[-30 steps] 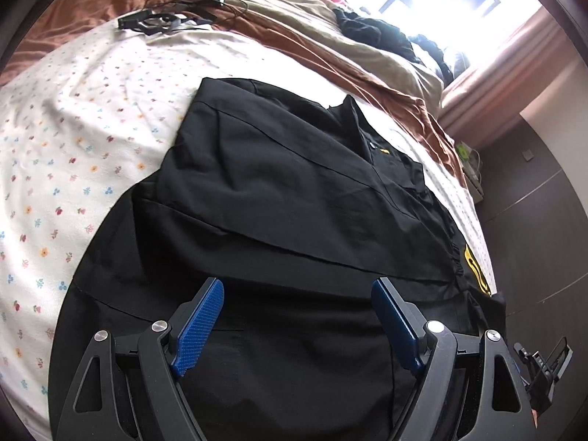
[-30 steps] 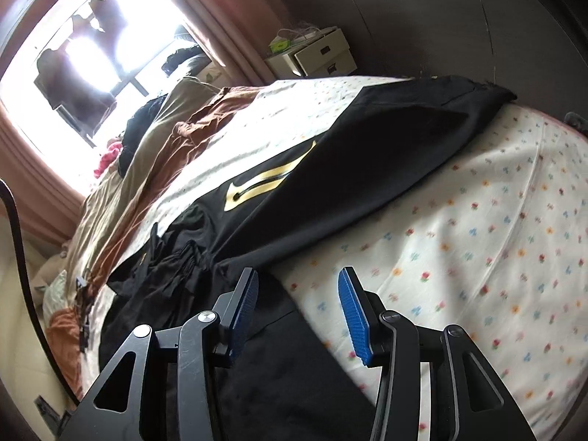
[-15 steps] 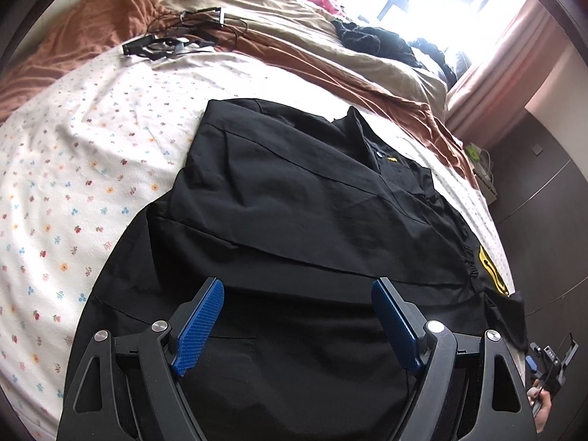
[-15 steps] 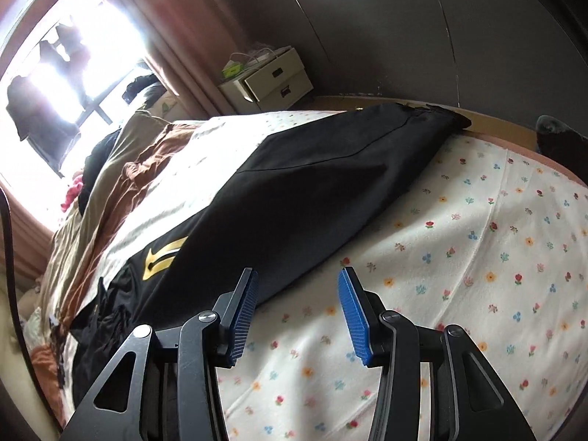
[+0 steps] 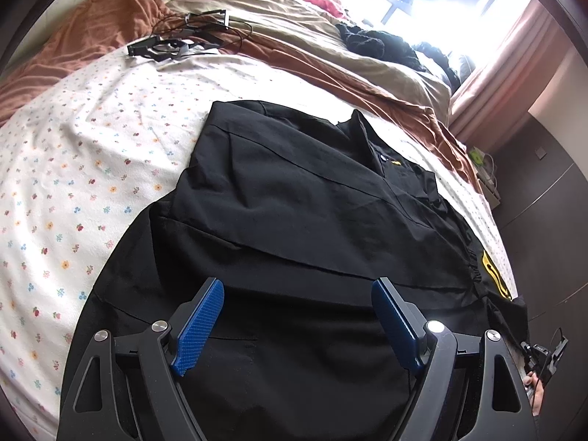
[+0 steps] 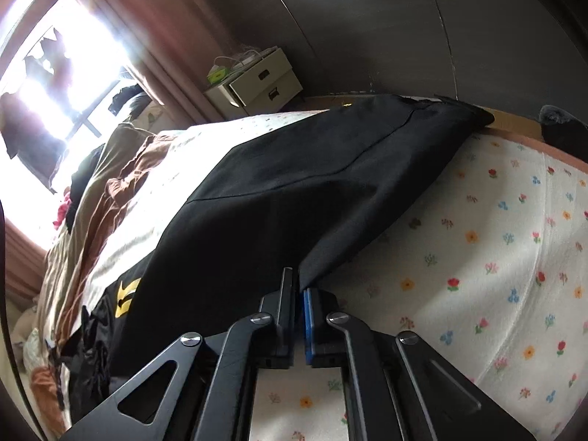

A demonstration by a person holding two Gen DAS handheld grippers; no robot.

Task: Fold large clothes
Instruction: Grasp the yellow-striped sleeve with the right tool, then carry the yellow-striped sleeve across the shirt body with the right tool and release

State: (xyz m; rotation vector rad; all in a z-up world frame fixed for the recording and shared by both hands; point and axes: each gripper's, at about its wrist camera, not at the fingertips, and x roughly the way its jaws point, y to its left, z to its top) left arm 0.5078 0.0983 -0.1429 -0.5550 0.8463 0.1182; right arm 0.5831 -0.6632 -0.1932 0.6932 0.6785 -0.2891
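A large black jacket (image 5: 294, 220) with a collar and a yellow logo lies spread on the flowered bed sheet (image 5: 73, 191). My left gripper (image 5: 297, 316) is open, its blue pads hovering just above the jacket's lower body. In the right wrist view the jacket's long black sleeve (image 6: 312, 183) stretches toward the bed's far corner, with a yellow logo (image 6: 126, 294) at the left. My right gripper (image 6: 299, 286) is shut on the near edge of this sleeve, which is lifted slightly off the sheet (image 6: 496, 257).
Brown and beige bedding (image 5: 330, 62) lies bunched beyond the jacket, with dark clothes (image 5: 386, 44) and a black cable device (image 5: 172, 44) on it. A white nightstand (image 6: 257, 81) stands by the curtain and bright window (image 6: 55, 73). A dark wardrobe wall (image 6: 404, 18) runs beside the bed.
My right gripper moved along the sleeve and closed on its edge. My left gripper drew back slightly, staying open over the jacket.
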